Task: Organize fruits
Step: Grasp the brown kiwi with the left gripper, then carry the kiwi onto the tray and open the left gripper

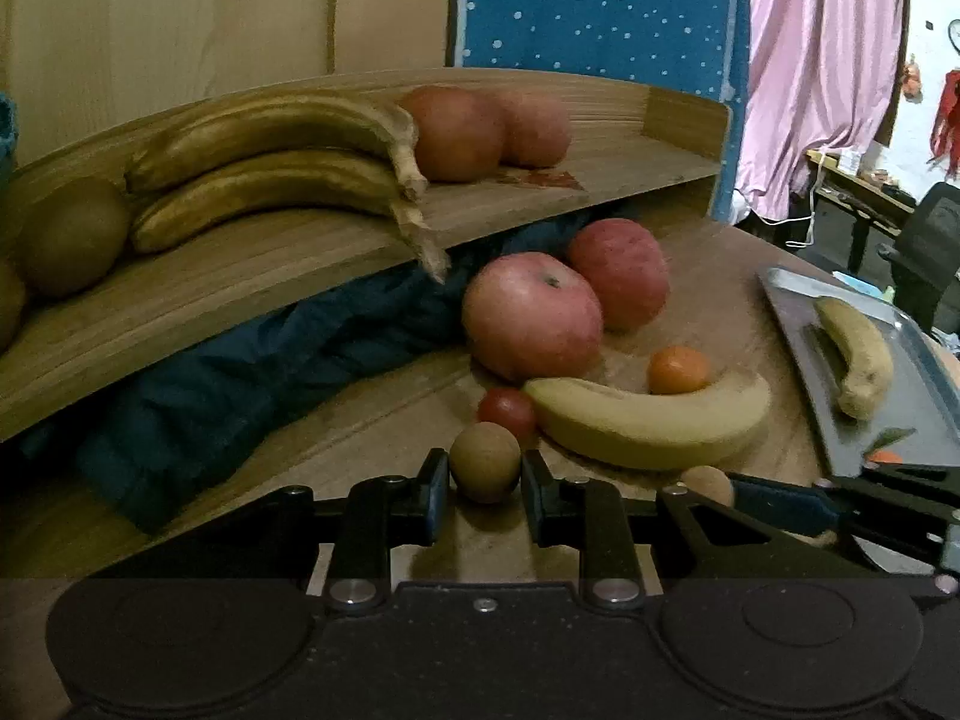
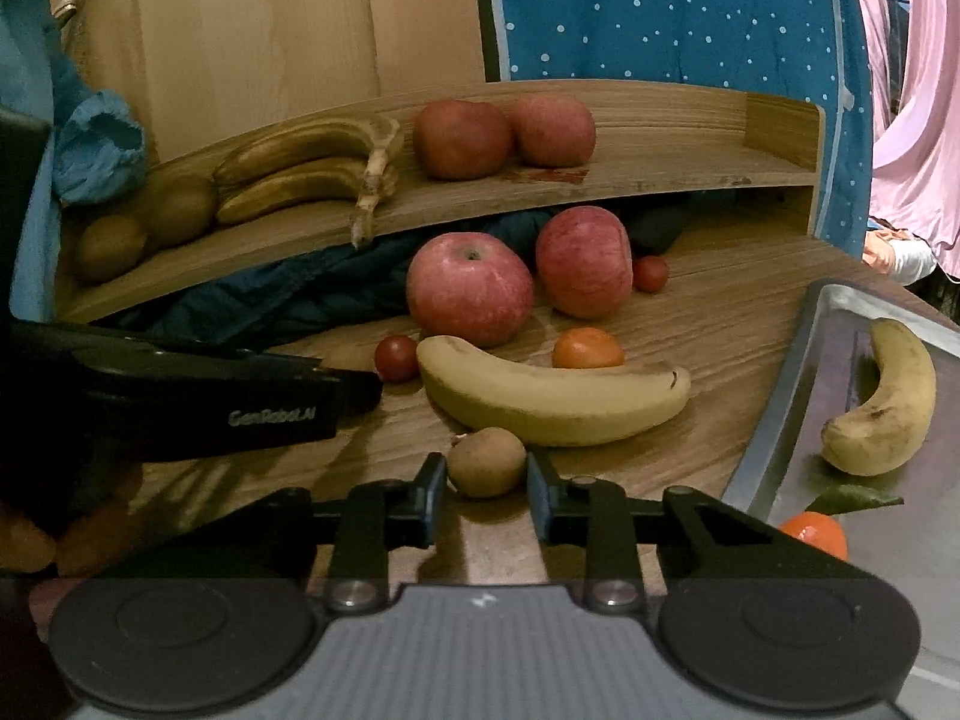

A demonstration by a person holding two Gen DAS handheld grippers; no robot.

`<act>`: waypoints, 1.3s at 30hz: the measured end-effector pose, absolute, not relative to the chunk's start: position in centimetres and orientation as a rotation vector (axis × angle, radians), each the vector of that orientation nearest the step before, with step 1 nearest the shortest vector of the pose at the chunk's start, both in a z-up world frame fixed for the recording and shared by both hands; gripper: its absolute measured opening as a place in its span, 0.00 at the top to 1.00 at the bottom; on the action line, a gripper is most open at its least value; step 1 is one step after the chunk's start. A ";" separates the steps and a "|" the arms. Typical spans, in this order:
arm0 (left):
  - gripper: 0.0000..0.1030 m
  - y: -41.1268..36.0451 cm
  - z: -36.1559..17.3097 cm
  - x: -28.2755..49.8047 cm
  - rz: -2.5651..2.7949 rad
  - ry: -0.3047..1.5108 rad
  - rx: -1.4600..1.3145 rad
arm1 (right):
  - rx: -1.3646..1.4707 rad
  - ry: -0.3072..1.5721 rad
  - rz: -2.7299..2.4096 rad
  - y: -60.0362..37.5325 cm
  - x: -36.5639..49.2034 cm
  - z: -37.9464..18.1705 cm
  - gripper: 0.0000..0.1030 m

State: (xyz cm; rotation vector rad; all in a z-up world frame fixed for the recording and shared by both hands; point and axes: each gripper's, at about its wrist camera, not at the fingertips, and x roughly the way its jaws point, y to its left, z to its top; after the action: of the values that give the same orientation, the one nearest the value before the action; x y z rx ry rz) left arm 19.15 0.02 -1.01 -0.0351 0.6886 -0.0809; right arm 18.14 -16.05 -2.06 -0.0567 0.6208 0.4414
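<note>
The table (image 2: 720,324) and shelf (image 2: 660,120) are grained wood with a dull finish. The tray (image 2: 774,420) is brushed metal, softly reflective. Under the shelf lies dark blue cloth (image 1: 252,360), probably a smooth synthetic. The near apple (image 1: 531,315) has waxy, slightly shiny skin; the kiwi (image 2: 486,461) looks matt and fuzzy.

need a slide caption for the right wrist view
Right tongs shut on a kiwi beside a banana on the wooden table.
</note>
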 end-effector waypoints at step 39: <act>0.73 -16.9 0.5 15.1 -0.550 0.626 0.105 | 0.164 0.464 0.031 -34.6 15.4 -0.5 0.69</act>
State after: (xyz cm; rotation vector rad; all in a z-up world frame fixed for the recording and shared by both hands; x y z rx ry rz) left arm 15.10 -16.93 0.47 0.1046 0.6262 -0.5503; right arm 15.36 -34.60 -0.52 0.1637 0.4641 0.0309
